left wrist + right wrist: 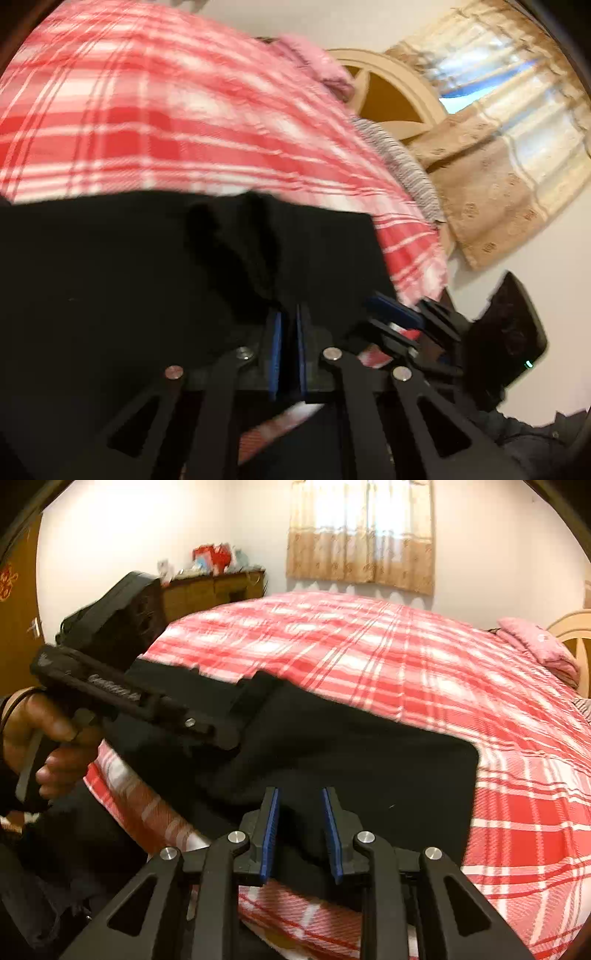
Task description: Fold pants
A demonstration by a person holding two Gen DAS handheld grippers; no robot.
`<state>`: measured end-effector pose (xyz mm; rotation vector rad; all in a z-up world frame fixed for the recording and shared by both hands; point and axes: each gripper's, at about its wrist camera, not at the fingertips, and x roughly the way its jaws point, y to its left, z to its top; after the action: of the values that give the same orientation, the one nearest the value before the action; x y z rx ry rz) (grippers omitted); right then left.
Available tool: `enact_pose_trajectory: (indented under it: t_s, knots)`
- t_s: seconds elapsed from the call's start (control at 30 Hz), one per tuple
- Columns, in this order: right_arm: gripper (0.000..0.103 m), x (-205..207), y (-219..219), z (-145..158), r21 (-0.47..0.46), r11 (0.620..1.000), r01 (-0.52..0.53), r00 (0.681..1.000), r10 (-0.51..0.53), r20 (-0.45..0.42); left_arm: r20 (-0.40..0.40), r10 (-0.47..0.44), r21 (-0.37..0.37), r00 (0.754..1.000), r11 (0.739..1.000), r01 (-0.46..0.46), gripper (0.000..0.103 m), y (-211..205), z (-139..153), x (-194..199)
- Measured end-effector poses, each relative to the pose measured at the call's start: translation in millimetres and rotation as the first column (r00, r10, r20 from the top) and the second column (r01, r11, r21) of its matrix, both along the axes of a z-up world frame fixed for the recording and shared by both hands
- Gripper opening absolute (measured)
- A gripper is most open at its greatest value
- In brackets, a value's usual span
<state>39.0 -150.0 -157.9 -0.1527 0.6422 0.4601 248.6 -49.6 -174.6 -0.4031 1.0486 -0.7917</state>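
Observation:
Black pants (369, 760) lie spread on a bed with a red and white plaid sheet (388, 653). In the left wrist view my left gripper (289, 312) is shut, its blue pads nearly together with a bunched fold of the pants (147, 277) between them. The right wrist view shows a hand holding the left gripper (258, 688), whose tip pinches the pants' far left edge. My right gripper (300, 792) stands open over the near part of the pants; its pads are apart and do not press the cloth. The right gripper (402, 314) also shows beside the left one.
A pink folded blanket (539, 642) lies by the cream headboard (576, 627). Beige curtains (362, 535) cover a window on the far wall. A wooden dresser (214, 587) with clutter stands beyond the bed's left side. A brown door (18, 627) is at far left.

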Motion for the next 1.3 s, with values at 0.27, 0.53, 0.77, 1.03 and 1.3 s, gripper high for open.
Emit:
enact_pose_trajectory:
  t_s: [0.27, 0.53, 0.77, 1.03, 1.3]
  knots:
    - [0.037, -5.7, -5.9, 9.6, 0.078, 0.997, 0.018, 0.999, -0.020, 0.034, 0.036, 0.052, 0.049, 0.998, 0.997, -0.053, 0.007, 15.3, 15.2, -3.7]
    - [0.055, 5.0, 20.0, -26.9, -0.115, 0.993, -0.038, 0.995, 0.027, -0.091, 0.002, 0.107, 0.149, 0.994, 0.983, -0.106, 0.022, 23.7, -23.4, 9.1]
    - [0.055, 5.9, 40.6, 5.4, -0.075, 0.993, -0.095, 0.995, 0.094, -0.012, 0.202, 0.160, 0.230, 0.966, 0.951, -0.205, 0.077, 63.9, 20.0, -8.3]
    - [0.055, 60.2, 88.9, 1.3, -0.001, 0.989, -0.147, 0.987, 0.146, -0.067, 0.295, 0.381, 0.336, 0.876, 0.817, -0.469, 0.077, 183.4, 31.3, -12.0]
    - [0.059, 67.9, 108.3, -20.9, -0.084, 0.980, -0.178, 0.976, 0.165, -0.142, 0.352, 0.583, 0.420, 0.732, 0.600, -0.680, 0.077, 297.3, 12.7, -4.6]
